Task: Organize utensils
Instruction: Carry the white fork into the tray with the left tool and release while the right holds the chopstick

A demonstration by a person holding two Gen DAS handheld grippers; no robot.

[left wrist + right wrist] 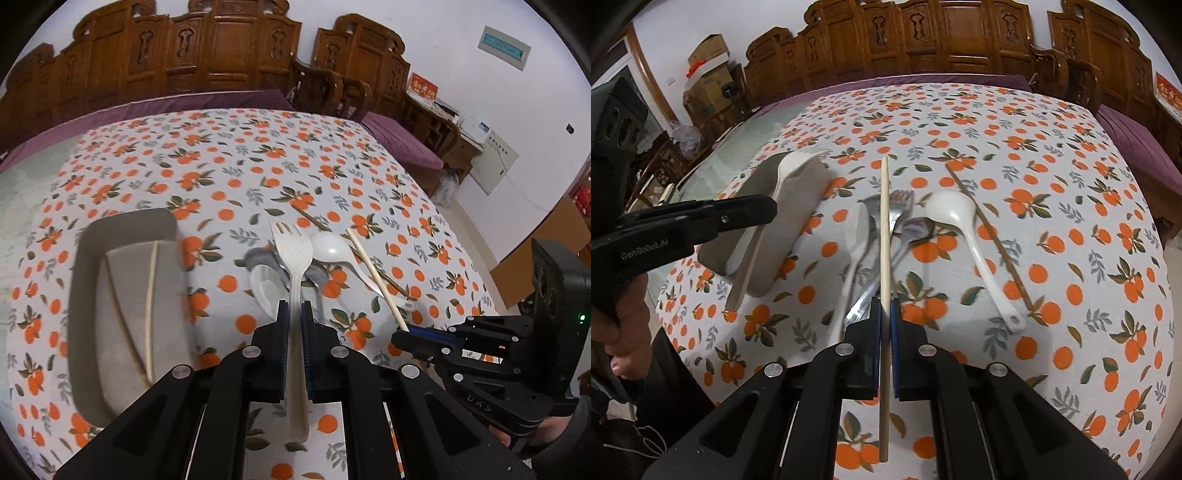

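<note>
The left gripper (294, 314) is clamped on a speckled off-white plastic fork (293, 251), tines forward, above the orange-print tablecloth (221, 158); the right gripper (885, 314) is clamped on a pale wooden chopstick (885, 221); beside them, a grey tray (88, 295) contains one chopstick (150, 306).

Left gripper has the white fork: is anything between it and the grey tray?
Nothing visible. The left gripper is shut on the white fork, held above the tablecloth. The grey tray lies to its left across bare cloth, holding only one light chopstick. The pile of utensils sits beyond the fork, not toward the tray.
</note>
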